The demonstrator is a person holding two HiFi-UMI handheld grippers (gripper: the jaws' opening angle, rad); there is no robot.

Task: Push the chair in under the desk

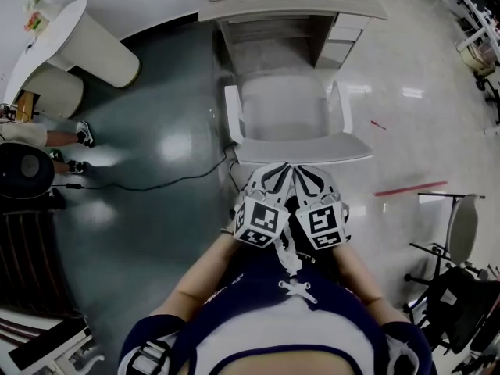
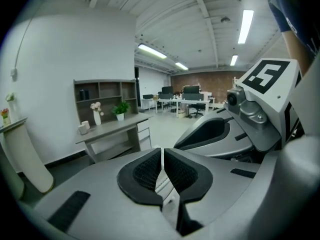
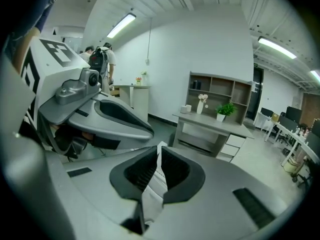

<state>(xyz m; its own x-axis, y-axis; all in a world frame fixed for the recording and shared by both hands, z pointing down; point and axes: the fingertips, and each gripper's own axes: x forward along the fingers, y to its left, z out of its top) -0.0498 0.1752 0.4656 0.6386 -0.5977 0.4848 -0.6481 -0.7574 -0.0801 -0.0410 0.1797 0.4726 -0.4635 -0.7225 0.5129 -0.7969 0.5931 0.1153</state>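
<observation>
Head view shows you the counter (image 1: 297, 10) at the top of the frame, with an open bay beneath it beside a stack of drawers. The white chair (image 1: 289, 112) stands squarely in front of that bay and faces it. Its seat and both armrests are out on the floor, so it is not yet under the counter; I judge the push has barely begun, if at all.

The backrest is the edge nearest you, which is why both tools are there. Your left gripper (image 1: 275, 170) and right gripper (image 1: 306, 170) sit side by side with their tips at the top of the backrest, though I cannot tell whether they touch it. Paired at the middle of the back, they should keep the chair from swivelling as it rolls.

Both are closed and empty: the left fingers (image 2: 145, 171) meet along a thin slit, and so do the right fingers (image 3: 177, 171). That suits a push, which needs a blunt front, not a grip.

A black cable (image 1: 156, 184) lies on the floor close to the chair's left side, so mind the casters.
</observation>
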